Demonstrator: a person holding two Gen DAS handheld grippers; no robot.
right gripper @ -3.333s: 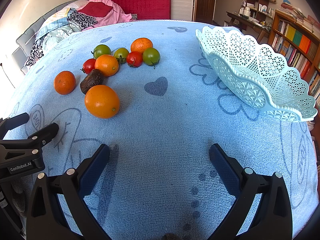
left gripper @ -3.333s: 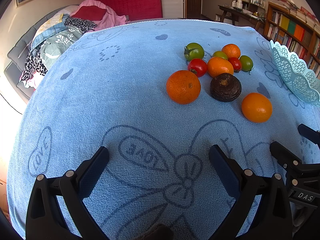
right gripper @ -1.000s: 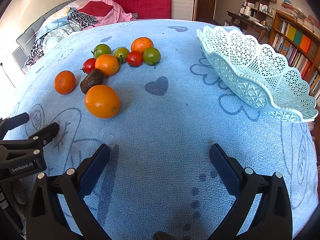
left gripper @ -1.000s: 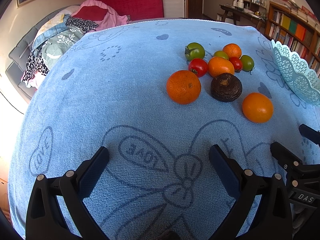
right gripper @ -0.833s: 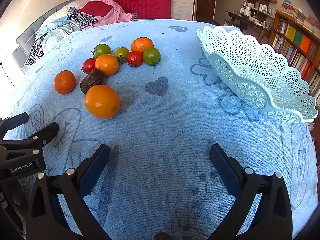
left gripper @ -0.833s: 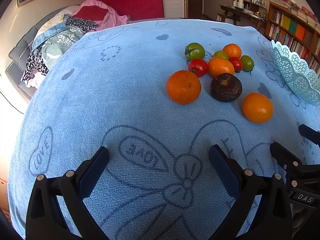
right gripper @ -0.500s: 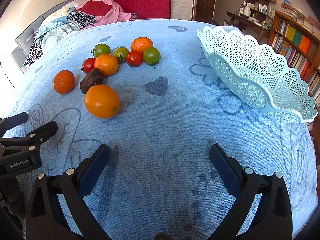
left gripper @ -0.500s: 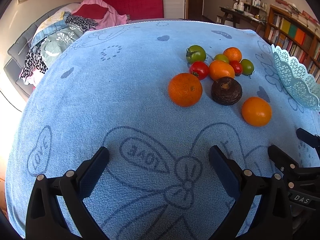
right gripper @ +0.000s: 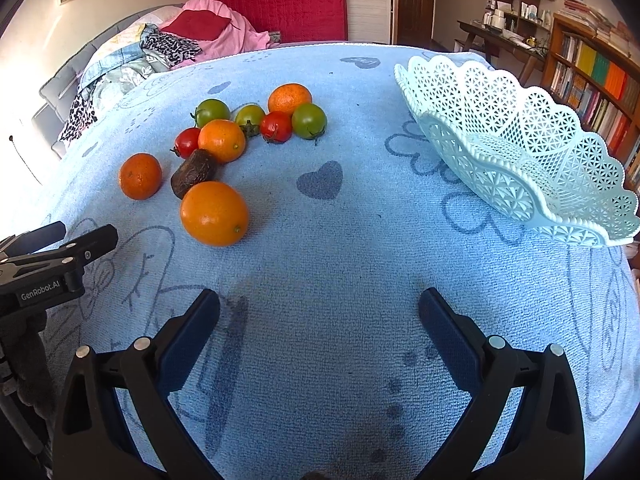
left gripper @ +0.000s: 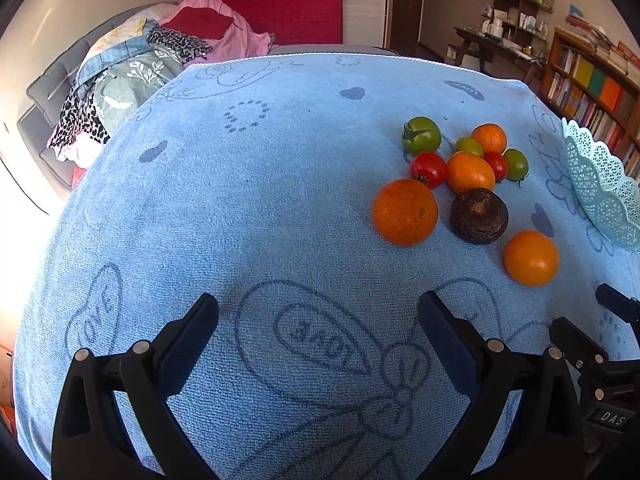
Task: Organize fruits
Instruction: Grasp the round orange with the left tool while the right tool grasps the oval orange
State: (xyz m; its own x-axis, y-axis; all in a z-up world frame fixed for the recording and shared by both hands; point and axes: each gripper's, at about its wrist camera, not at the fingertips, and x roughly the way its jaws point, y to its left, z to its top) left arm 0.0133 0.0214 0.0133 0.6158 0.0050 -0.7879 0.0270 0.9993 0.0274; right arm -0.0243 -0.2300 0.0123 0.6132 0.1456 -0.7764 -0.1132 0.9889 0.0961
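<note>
Nine fruits lie loose, so with my right claw [right gripper: 319, 312] spread empty, I'd straddle the orange [right gripper: 214, 213] at ten o'clock, then carry it to the basket [right gripper: 520, 152] at two o'clock.

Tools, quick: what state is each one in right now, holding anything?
Left tool: open, holding nothing, over the blue towel.
Right tool: open, holding nothing; the fruit and basket lie ahead, untouched.

fruits [right gripper: 224, 148] on towel [right gripper: 340, 248] | basket [right gripper: 520, 148] right of fruits, apart
</note>
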